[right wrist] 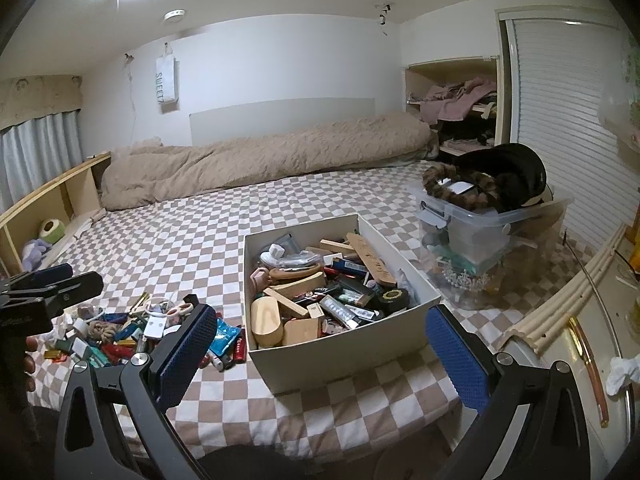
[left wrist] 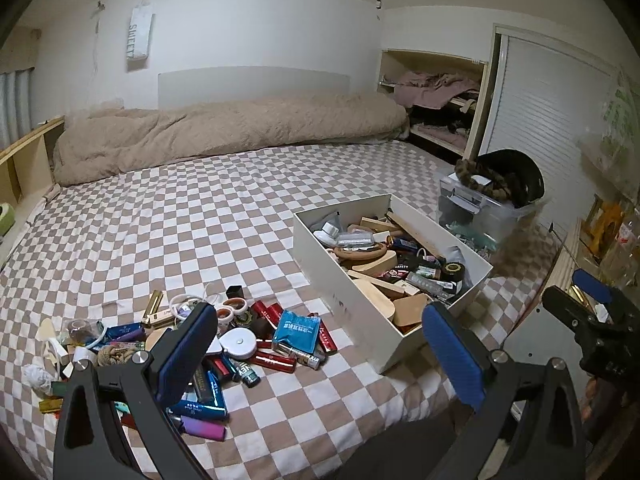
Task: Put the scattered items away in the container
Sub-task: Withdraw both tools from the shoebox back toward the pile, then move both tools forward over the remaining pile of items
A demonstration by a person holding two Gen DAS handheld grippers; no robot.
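Observation:
A white rectangular box [left wrist: 356, 300] [right wrist: 340, 356], full of wooden blocks, tubes and small packets, sits on the checkered bed. A pile of scattered items [left wrist: 240, 332] [right wrist: 132, 332] lies left of it: a blue packet [left wrist: 298, 330], a white round tape measure [left wrist: 240, 342], red tubes, lighters, rings. My left gripper [left wrist: 320, 356] is open and empty, held above the bed's near edge between pile and box. My right gripper [right wrist: 324, 356] is open and empty, held in front of the box's near wall. Each gripper shows at the edge of the other's view.
A clear plastic bin [right wrist: 488, 232] with a black cap and leopard band on top stands right of the box. A beige duvet [right wrist: 260, 160] lies along the far side of the bed. Wooden rails [right wrist: 560, 304] run on the right.

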